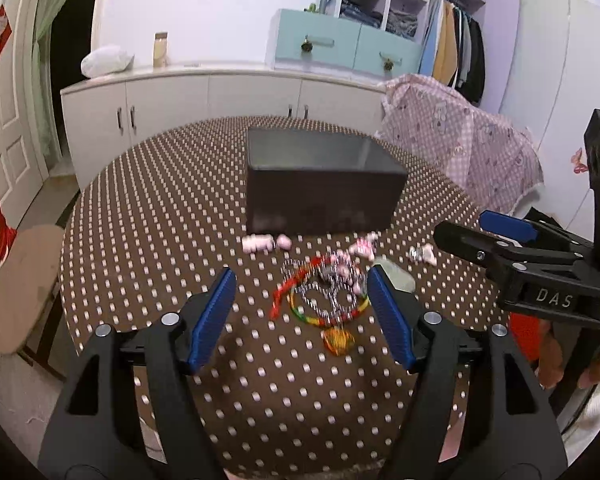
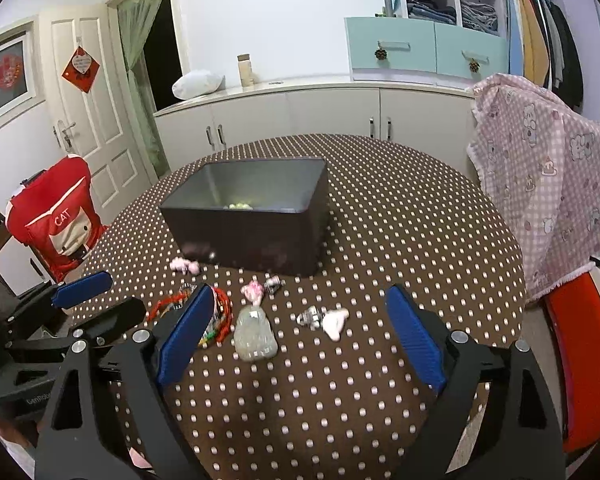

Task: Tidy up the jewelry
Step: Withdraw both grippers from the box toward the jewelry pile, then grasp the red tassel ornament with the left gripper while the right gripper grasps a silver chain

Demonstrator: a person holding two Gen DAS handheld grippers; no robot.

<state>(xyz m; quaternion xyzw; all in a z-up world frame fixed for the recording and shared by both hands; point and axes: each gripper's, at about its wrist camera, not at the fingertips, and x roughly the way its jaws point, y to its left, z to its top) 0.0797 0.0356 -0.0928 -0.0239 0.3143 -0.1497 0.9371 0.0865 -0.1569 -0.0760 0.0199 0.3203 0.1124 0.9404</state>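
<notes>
Where beads tangle (image 1: 324,296), one box (image 1: 320,184).

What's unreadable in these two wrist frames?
- Black box contents: left wrist view, near wall hides the inside; right wrist view shows only pale beads.
- Tangled bracelets: motion blur, count unclear.
- Left gripper in right wrist view: cut off by the frame edge.
</notes>
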